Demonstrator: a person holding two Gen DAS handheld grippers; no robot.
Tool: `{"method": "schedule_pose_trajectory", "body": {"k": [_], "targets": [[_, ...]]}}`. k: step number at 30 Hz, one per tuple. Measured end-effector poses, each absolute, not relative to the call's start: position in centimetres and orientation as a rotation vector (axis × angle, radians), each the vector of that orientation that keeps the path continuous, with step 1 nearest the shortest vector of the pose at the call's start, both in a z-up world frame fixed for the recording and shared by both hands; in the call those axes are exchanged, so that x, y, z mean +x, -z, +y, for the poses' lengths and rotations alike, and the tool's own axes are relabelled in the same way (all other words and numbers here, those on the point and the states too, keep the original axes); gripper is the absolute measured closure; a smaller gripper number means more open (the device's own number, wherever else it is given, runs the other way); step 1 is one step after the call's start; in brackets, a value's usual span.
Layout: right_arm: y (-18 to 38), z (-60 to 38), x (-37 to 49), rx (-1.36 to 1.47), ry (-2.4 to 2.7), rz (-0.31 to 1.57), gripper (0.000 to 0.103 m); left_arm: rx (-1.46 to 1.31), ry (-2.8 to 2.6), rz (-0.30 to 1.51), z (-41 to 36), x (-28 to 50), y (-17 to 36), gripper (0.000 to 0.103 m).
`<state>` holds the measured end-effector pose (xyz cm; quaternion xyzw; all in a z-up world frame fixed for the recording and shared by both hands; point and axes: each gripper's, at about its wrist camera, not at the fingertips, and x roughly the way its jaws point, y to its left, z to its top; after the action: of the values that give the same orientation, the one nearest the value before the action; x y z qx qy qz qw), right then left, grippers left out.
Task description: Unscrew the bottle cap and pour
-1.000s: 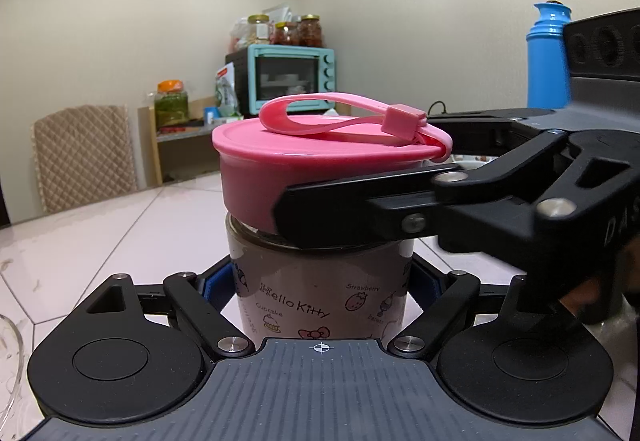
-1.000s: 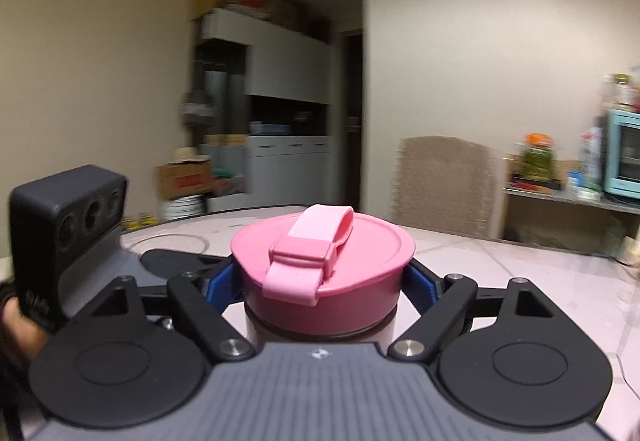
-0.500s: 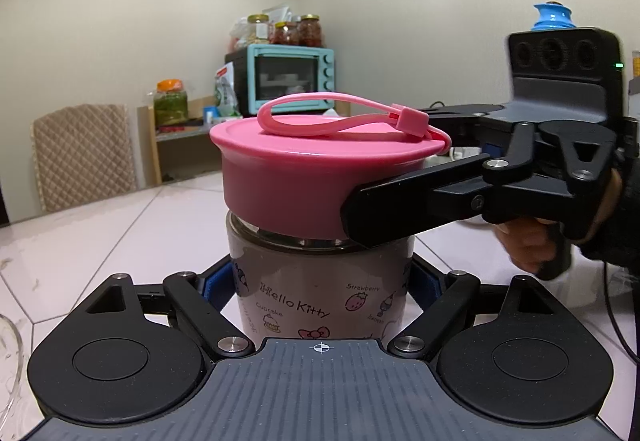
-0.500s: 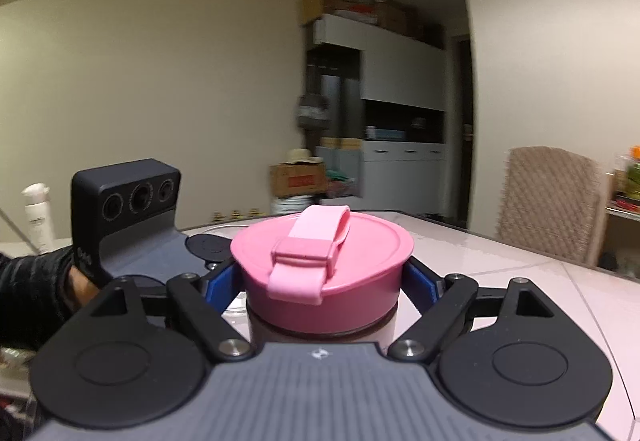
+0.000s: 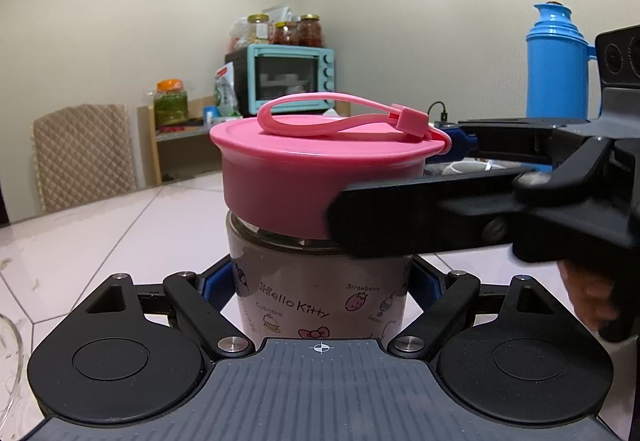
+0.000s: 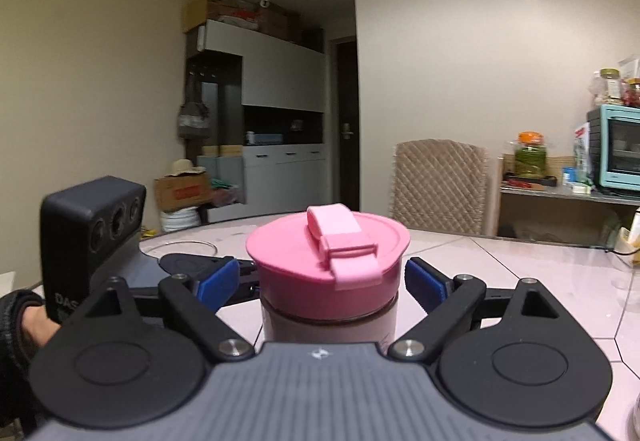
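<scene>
A squat glass bottle (image 5: pixel 320 305) with a pale printed sleeve stood upright on a pale pink tiled table (image 5: pixel 120 233), topped by a wide pink plastic screw cap (image 5: pixel 320 177) with a pink loop strap (image 5: pixel 340 113) lying across it.

From the left wrist view, the left gripper (image 5: pixel 320 281) held the bottle's body low down, its blue-padded fingers (image 5: pixel 218 281) pressed against either side of the sleeve. The right gripper (image 5: pixel 400 177) reached in level from the right at cap height, one black finger crossing in front of the cap's lower edge and the other behind it.

From the right wrist view, the right gripper (image 6: pixel 324 277) had just been opening: its blue-padded fingers (image 6: pixel 424 281) stood spread on either side of the cap, with a clear gap at each side, so the cap sat between them unpinched. The cap sat on the bottle (image 6: pixel 328 325), slightly tilted. The left gripper's black body showed at left, gripped by a hand (image 6: pixel 36 325) in a dark sleeve.

The bottle held a brownish liquid reaching nearly to the neck. Its sleeve read "Hello Kitty", "Strawberry" and "Cupcake", beside small drawings of a strawberry, a cupcake and a bow.

On the table behind stood a tall blue plastic thermos flask (image 5: pixel 556 61). A turquoise toaster oven (image 5: pixel 288 77) sat on a shelf against the far wall, with glass jars (image 5: pixel 296 29) of preserved food on top.
</scene>
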<state>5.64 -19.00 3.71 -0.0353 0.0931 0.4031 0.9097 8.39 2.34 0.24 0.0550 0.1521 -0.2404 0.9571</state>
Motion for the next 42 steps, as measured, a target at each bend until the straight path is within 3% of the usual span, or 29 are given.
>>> {"method": "schedule_pose_trajectory", "body": {"k": [18,35,42], "targets": [[-3.6,-16.2,5.7,-0.088,-0.734,0.196,0.018,0.112,0.487,0.309,2.4,8.4,-0.2,0.013],[-4.3,-20.6,12.5,-0.171,-1.29,0.192,0.018,0.115,0.485,0.308,2.5,8.3,0.0,0.013],[-4.6,-20.5,11.3,-0.139,-1.226,0.19,0.017,0.114,0.486,0.309,2.5,8.3,0.0,0.013]]}}
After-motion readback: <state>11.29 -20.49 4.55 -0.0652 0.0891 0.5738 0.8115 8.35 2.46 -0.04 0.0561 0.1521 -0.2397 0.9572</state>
